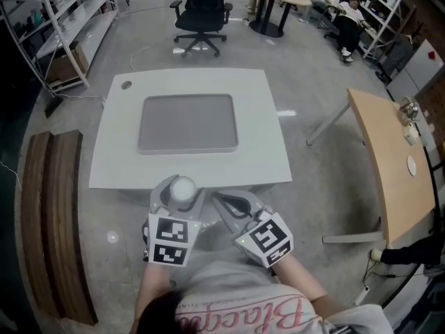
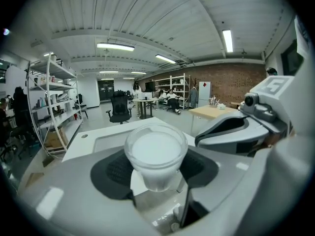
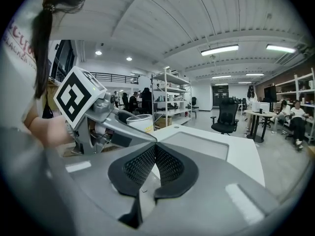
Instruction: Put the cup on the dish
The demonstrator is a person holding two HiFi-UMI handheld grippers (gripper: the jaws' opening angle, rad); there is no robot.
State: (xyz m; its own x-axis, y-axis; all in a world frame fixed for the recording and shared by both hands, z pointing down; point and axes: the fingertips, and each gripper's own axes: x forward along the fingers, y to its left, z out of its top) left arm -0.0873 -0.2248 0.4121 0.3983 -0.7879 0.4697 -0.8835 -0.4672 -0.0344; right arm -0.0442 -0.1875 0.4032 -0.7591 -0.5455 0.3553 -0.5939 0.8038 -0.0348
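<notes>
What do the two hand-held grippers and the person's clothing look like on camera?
The left hand-held gripper and the right hand-held gripper share smooth grey moulded shells that taper to curved jaws lined with black dimpled pads. Each carries a cube of black-and-white square markers at its rear. The person wears a light shirt with pink script lettering.

The place is an open-plan lab or workshop-office. Straight ahead of the left gripper's (image 2: 155, 168) jaws stand a white table (image 2: 83, 141) and a black office chair (image 2: 119, 113), with seated people (image 2: 170, 98) at desks farther off. Left of those jaws rise metal shelves (image 2: 54, 107); to their right are a brick wall (image 2: 231, 82), a fridge (image 2: 204, 90) and a wooden table (image 2: 211, 113). Strip lights (image 2: 115, 46) run along the ribbed ceiling above. Beyond the right gripper's (image 3: 153, 166) jaws stand more shelves, on a bare concrete floor (image 3: 285, 151).
</notes>
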